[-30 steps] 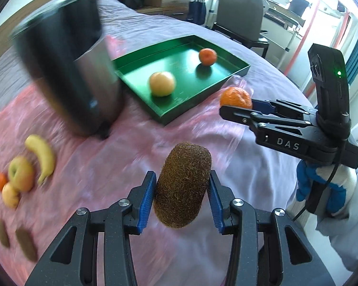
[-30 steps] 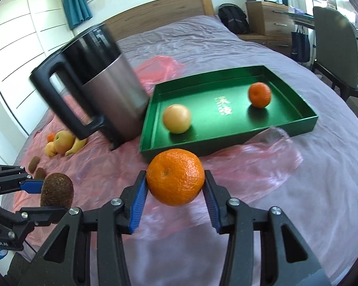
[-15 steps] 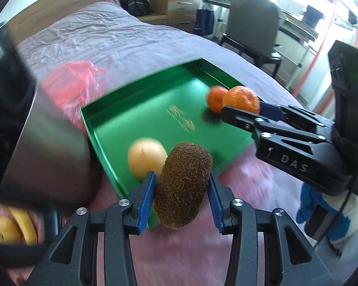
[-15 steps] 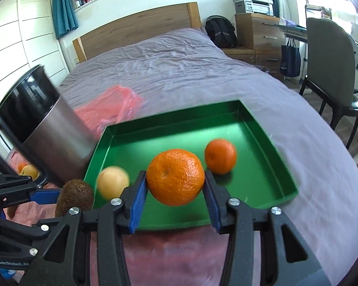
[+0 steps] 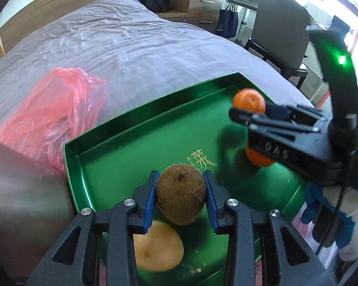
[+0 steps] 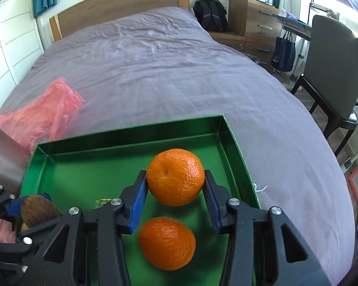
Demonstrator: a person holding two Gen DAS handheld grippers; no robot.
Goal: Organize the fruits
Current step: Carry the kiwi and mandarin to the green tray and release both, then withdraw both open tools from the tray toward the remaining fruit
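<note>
My left gripper (image 5: 181, 190) is shut on a brown fuzzy kiwi (image 5: 181, 194), held above the green tray (image 5: 121, 128) near its front left part. Below it in the tray lies a pale yellow fruit (image 5: 158, 247). My right gripper (image 6: 175, 186) is shut on an orange mandarin (image 6: 175, 176), also over the tray, toward its right side. A second mandarin (image 6: 167, 242) lies in the tray just under it. In the left wrist view the right gripper (image 5: 241, 112) shows at the right with its mandarin (image 5: 249, 100).
A metal jug (image 5: 23, 190) stands close against the tray's left side. A crumpled pink plastic bag (image 5: 52, 109) lies behind it on the purple bedspread (image 6: 167, 71). A dark chair (image 6: 334, 78) stands beyond the bed's right edge.
Both grippers have carried their fruit forward from the pink plastic sheet to above the green tray. The jug has slid to the left edge of both views. Both grips stay the same.
</note>
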